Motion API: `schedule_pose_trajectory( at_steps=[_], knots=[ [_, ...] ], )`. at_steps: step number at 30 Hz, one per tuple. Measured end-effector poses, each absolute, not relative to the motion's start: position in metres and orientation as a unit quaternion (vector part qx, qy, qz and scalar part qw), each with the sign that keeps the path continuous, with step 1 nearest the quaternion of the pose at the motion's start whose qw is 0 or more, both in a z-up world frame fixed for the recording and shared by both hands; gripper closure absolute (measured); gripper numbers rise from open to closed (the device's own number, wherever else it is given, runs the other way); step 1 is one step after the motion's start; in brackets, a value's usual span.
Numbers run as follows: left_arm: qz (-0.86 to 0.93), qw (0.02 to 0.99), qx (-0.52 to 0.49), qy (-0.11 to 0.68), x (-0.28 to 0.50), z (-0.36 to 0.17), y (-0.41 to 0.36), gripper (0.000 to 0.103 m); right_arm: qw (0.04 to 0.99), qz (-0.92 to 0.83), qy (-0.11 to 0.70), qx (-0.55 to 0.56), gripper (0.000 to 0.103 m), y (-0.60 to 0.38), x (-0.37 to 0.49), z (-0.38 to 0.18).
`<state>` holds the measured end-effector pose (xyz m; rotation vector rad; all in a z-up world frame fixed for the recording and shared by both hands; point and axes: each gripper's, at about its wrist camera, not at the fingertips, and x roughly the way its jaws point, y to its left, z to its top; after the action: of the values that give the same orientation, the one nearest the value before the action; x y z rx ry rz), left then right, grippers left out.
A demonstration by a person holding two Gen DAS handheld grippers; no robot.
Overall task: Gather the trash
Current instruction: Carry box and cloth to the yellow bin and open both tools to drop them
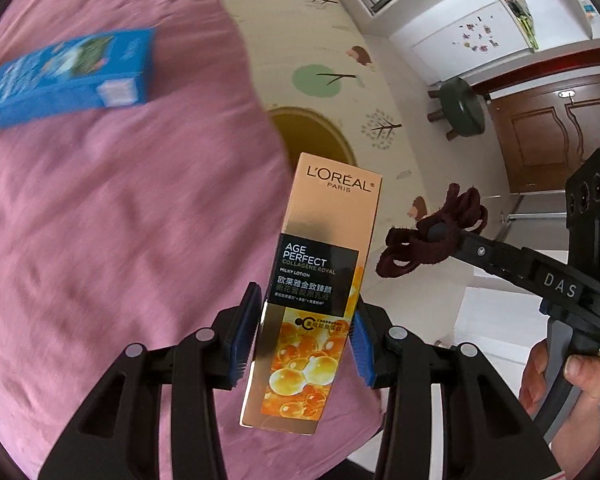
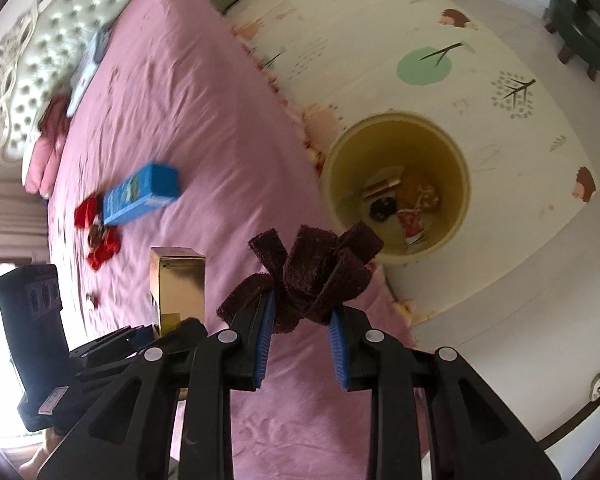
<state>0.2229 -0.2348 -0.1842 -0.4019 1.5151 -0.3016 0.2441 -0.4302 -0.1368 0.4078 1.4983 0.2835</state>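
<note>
**Carrying two pieces of trash past the bed edge**

Holding both claws over the pink bed (image 2: 172, 92), we see its edge run diagonally, with open floor mat (image 2: 480, 40) beyond and a green stool (image 2: 584, 40) far off. Our left gripper (image 1: 306, 344) clamps one gold lotion box (image 1: 320, 280), upright between the pads. Our right gripper (image 2: 300, 344) pinches one dark ribbon bow (image 2: 312, 276), jaws narrow. Left on the bed: one blue box (image 2: 140, 194) and a few red wrappers (image 2: 96, 232) touching its end, well apart from the edge. One round yellow bin (image 2: 396, 188) stands on the mat just beside the bed; inside lie several scraps, one dark and round, too small to count surely
</note>
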Motion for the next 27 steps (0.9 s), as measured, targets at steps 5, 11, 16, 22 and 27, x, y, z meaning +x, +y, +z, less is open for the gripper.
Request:
schedule_pose_trajectory(
  at_steps=[5,11,16,22,27],
  knots=[
    [-0.150,0.698,-0.175,0.678,0.248,-0.181,-0.245,0.061,0.709,0.117,0.670,0.185,0.078,-0.453,0.271,-0.141],
    [-0.164,0.697,-0.174,0.676,0.279,-0.185,-0.264,0.061,0.718,0.112,0.666,0.168,0.076,-0.465,0.302,-0.145],
    [-0.186,0.697,-0.174,0.671,0.296,-0.185,-0.276,0.058,0.719,0.109,0.660,0.188,0.064,-0.478,0.322,-0.146],
    [-0.177,0.702,-0.171,0.668,0.305,-0.184,-0.279,0.028,0.730,0.090,0.648,0.198,0.054,-0.493,0.334,-0.137],
    [-0.172,0.705,-0.155,0.671,0.300,-0.181,-0.276,0.027,0.723,0.092,0.650,0.213,0.054,-0.494,0.329,-0.137]
  ],
)
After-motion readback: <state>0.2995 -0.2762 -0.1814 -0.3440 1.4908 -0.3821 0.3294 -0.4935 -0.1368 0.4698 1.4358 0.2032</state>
